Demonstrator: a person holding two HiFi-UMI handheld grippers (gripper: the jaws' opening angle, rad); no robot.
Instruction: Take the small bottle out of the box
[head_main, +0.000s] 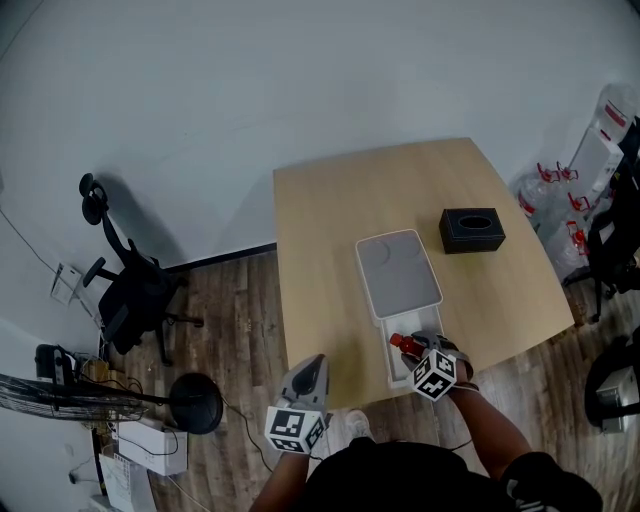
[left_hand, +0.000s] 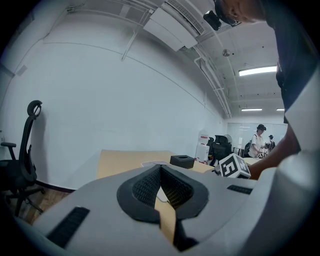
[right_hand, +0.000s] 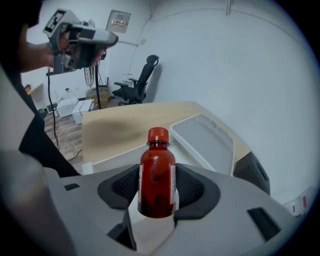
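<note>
A small bottle (head_main: 404, 345) of dark red liquid with a red cap stands upright between the pads of my right gripper (head_main: 411, 352), which is shut on its body. It hangs just over the open white box (head_main: 386, 353) at the near edge of the wooden table (head_main: 330, 220). In the right gripper view the bottle (right_hand: 157, 172) fills the gap of that right gripper (right_hand: 157, 189), with the box wall (right_hand: 115, 157) behind it. The box's lid (head_main: 398, 272) lies flat just beyond the box. My left gripper (head_main: 313, 366) is off the table's near left corner, shut and empty (left_hand: 160, 172).
A black tissue box (head_main: 472, 230) sits on the table's right side, beyond the lid. An office chair (head_main: 130, 290) and a round fan base (head_main: 195, 402) stand on the wood floor to the left. Large water jugs (head_main: 545, 200) are at the right. People stand far off in the left gripper view.
</note>
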